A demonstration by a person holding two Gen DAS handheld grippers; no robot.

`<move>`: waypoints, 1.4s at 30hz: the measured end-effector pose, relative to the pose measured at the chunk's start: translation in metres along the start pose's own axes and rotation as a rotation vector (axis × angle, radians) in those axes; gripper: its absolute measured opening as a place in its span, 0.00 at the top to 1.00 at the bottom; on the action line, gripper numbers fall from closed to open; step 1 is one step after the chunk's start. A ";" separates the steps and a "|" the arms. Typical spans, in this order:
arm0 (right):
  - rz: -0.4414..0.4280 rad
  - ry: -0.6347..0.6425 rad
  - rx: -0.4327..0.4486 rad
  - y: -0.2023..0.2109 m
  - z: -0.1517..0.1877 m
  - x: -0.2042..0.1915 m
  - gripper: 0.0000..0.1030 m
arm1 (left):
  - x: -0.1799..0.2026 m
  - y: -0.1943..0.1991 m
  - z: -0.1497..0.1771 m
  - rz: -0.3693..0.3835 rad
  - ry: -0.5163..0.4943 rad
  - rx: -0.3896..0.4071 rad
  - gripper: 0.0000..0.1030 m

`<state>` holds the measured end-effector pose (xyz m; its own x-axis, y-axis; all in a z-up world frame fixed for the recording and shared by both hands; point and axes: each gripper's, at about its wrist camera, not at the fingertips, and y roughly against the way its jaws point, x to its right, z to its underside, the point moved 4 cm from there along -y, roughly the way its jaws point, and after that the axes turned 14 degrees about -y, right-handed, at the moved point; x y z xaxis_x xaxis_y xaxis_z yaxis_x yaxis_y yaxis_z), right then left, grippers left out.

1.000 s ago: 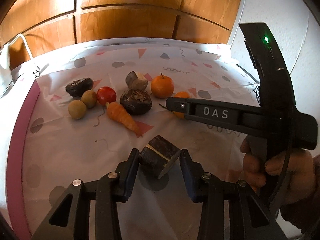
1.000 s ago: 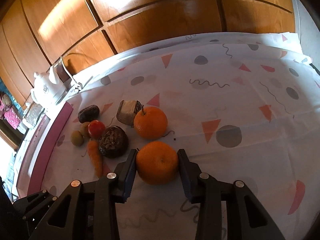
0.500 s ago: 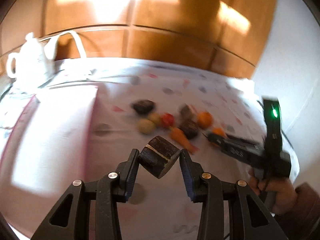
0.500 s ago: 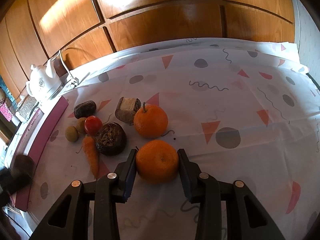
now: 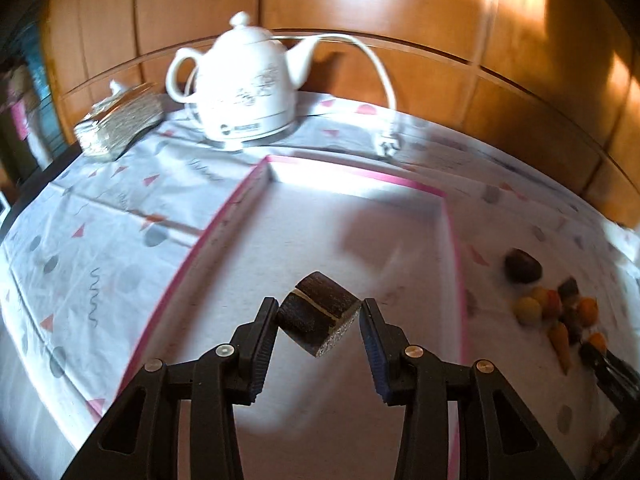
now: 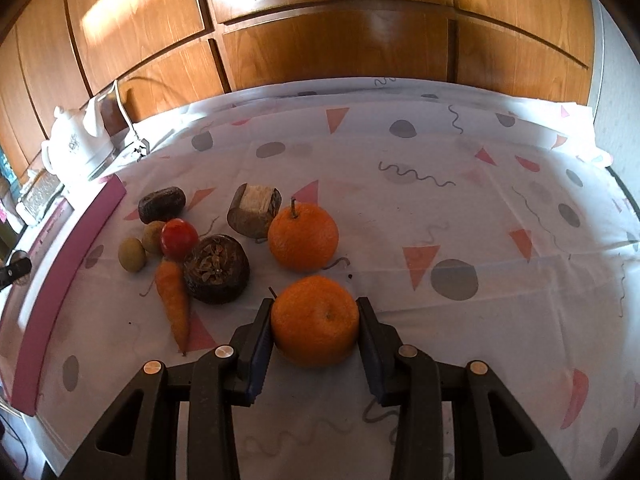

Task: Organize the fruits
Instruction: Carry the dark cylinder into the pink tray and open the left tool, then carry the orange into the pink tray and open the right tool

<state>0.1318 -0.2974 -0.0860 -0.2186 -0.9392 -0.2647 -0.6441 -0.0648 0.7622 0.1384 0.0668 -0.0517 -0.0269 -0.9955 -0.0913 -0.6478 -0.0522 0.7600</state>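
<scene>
My left gripper (image 5: 319, 318) is shut on a dark brown fruit chunk (image 5: 318, 313) and holds it above the white pink-rimmed tray (image 5: 452, 216). My right gripper (image 6: 315, 322) is shut on an orange (image 6: 315, 320) at the tablecloth. Ahead of it lie a second orange (image 6: 303, 237), a dark round fruit (image 6: 216, 269), a carrot (image 6: 174, 302), a tomato (image 6: 179, 238), two small greenish fruits (image 6: 131, 254), a dark oval fruit (image 6: 161, 204) and a cut brown chunk (image 6: 253, 210). The same pile shows blurred at the right of the left wrist view (image 5: 556, 312).
A white teapot (image 5: 244, 88) with a cord stands behind the tray, a stack of coasters (image 5: 120, 124) to its left. The tray's pink edge (image 6: 64, 280) runs along the left in the right wrist view. Wooden panels back the table.
My left gripper has swung left with the chunk, from over the tablecloth near the pile to above the tray. My right gripper stays shut on the orange, nearly still.
</scene>
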 end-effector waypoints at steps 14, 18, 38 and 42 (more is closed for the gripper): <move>0.038 0.015 0.013 0.002 0.001 -0.004 0.62 | -0.009 0.028 0.015 0.023 0.061 0.044 0.42; 0.051 0.001 0.019 0.006 0.004 -0.004 0.62 | -0.008 0.035 0.023 0.022 0.064 0.048 0.37; -0.196 0.079 0.006 0.051 0.030 -0.099 0.63 | -0.004 0.041 0.047 0.015 0.037 0.052 0.37; -0.287 0.149 -0.041 0.048 0.035 -0.148 0.63 | -0.009 0.042 0.049 0.006 0.048 0.055 0.37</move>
<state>0.1079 -0.1499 -0.0312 0.0796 -0.9195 -0.3850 -0.6332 -0.3449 0.6929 0.0742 0.0777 -0.0501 0.0048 -0.9985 -0.0544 -0.6886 -0.0427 0.7238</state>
